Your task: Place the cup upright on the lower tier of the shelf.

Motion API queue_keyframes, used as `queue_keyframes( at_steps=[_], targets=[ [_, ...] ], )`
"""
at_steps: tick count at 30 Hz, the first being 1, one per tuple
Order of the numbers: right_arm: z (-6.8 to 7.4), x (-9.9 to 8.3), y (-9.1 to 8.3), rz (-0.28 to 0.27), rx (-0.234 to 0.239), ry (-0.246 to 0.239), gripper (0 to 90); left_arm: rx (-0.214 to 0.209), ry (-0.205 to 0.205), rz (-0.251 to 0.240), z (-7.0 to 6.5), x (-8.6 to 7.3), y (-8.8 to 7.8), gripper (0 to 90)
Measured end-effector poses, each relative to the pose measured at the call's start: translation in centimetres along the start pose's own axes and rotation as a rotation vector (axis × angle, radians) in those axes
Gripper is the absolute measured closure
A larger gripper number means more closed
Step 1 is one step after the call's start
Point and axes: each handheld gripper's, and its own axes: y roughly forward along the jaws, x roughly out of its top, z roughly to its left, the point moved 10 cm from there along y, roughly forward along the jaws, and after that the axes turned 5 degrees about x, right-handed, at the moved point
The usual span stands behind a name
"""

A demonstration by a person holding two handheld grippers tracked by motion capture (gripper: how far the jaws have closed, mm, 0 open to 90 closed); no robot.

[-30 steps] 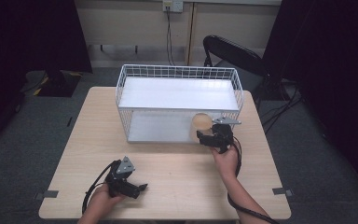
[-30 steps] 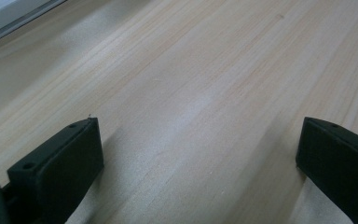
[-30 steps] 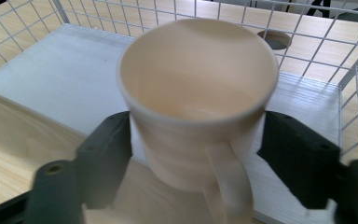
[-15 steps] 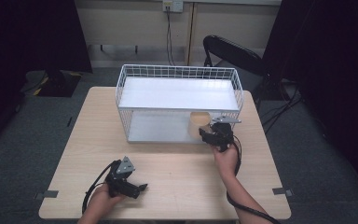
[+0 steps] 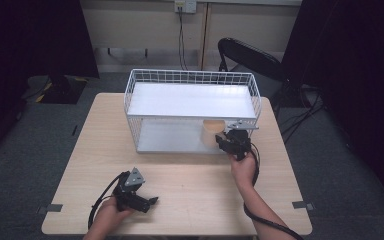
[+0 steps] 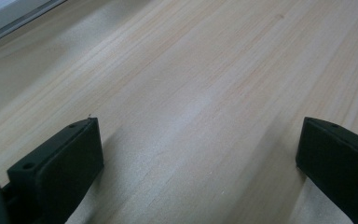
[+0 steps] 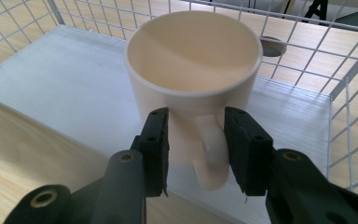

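A cream mug (image 7: 193, 60) stands upright on the lower shelf of a white wire rack (image 5: 190, 75), near its right front corner. Its handle (image 7: 209, 158) points toward my right gripper (image 7: 196, 140), whose jaws have just been closing and now stand on either side of the handle. A small gap still shows at the left pad (image 7: 161, 144). From the high view, that gripper (image 5: 221, 141) sits at the rack's front edge by the mug (image 5: 211, 131). My left gripper (image 5: 152, 201) rests low over the table near the front left, open, with bare wood between its fingers (image 6: 65, 158).
The rack's upper shelf (image 5: 190, 100) overhangs the mug, and wire walls (image 7: 349, 93) close in its right side and back. The wooden table (image 5: 195, 190) has free room in front of the rack. A black chair (image 5: 245, 55) stands behind the table.
The right gripper's jaws have narrowed around the mug's handle. Both hands and the mug stay where they were.
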Motion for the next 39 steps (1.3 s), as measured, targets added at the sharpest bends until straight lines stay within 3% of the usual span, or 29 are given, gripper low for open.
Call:
queue_keyframes(
  at_steps=[3, 21, 33, 39],
  targets=[
    [-0.1, 0.0, 0.0, 0.005, 0.005, 0.000, 64.9, 0.000, 0.000, 0.000, 0.0, 0.0, 0.0, 0.1],
    [-0.3, 0.0, 0.5, 0.005, -0.005, -0.007, 66.6, 0.000, 0.000, 0.000, 0.0, 0.0, 0.0, 0.1],
    [-0.2, -0.3, -0.2, 0.003, -0.001, -0.007, 34.3, 0.000, 0.000, 0.000, 0.0, 0.0, 0.0, 0.1],
    [0.5, 0.0, -0.9, -0.004, 0.023, -0.017, 27.3, 0.000, 0.000, 0.000, 0.0, 0.0, 0.0, 0.1]
  ],
)
